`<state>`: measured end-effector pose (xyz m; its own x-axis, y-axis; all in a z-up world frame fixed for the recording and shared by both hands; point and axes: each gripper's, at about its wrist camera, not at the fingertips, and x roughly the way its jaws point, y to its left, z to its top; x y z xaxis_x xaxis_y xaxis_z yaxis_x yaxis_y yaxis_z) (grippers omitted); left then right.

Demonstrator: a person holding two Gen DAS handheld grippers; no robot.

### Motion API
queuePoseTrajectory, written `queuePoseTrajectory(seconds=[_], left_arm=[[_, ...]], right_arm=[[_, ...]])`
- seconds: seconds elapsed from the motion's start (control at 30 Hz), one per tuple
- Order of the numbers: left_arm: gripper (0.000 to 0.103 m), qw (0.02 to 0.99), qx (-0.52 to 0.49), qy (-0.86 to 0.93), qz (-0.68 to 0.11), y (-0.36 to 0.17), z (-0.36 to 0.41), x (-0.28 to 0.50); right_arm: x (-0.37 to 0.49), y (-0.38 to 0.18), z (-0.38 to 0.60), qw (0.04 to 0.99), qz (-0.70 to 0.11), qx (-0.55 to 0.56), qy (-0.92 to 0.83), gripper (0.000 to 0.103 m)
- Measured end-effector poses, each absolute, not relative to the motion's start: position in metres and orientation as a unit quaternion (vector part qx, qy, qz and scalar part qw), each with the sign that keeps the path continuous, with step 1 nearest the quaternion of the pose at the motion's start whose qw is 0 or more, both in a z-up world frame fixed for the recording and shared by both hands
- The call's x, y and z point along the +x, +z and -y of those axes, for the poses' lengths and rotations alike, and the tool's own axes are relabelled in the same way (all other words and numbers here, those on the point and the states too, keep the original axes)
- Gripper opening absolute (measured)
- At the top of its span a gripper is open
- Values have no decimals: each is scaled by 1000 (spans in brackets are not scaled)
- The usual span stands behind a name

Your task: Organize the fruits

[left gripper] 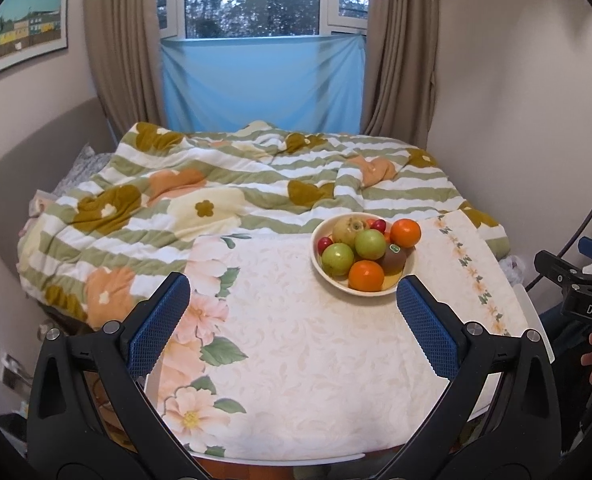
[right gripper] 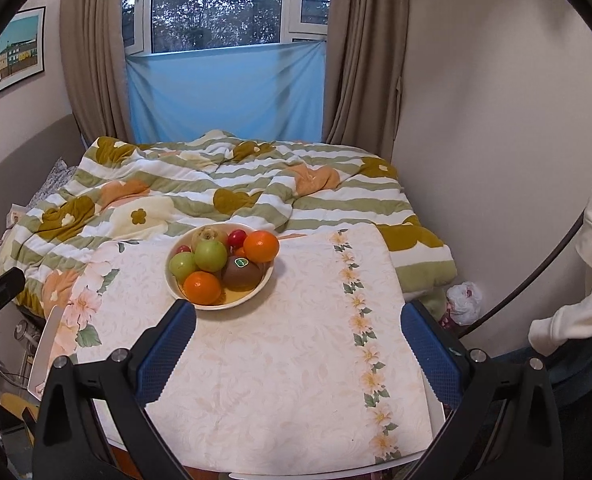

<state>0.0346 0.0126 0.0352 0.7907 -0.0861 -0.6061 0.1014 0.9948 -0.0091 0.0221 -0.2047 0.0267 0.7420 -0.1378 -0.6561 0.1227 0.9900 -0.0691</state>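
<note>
I have both tools held back over the near edge of the tabletop (right gripper: 280, 380), which is covered by a floral cloth. My left hand-held gripper (left gripper: 292, 320) stands wide apart with nothing between its blue pads, and my right hand-held gripper (right gripper: 298, 344) is just as wide and just as empty.

All the fruit I can see sits heaped in one cream bowl (right gripper: 200, 304) at the far side of the tabletop, close to the bed (right gripper: 236, 184). In it I count two oranges, one at the near rim (right gripper: 202, 288) and one at the far right (right gripper: 261, 245), two green apples (right gripper: 211, 255), a kiwi (right gripper: 242, 274) with a sticker, a yellowish pear-like fruit (right gripper: 206, 236) at the back, and a few small red fruits (right gripper: 238, 238) tucked behind. No fruit lies loose on the cloth.

This fits two readings: the fruit has been gathered into the bowl and the organizing is complete, or the bowl is the stock to be sorted out onto the cloth. I cannot settle which from here, so I will not commit to a pick.

If any grasp is wanted, the near orange is the easiest target: it is topmost at the rim and open from my side. The fruit is round and piled, so lifting one may let its neighbours roll.
</note>
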Motion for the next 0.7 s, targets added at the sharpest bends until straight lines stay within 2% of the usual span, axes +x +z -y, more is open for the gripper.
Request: queuePoseTrajectory(seconds=[0.7], left_arm=[[103, 947, 16, -56, -317, 34, -4, 34]], right_arm=[[20, 29, 204, 934, -349, -8, -70, 102]])
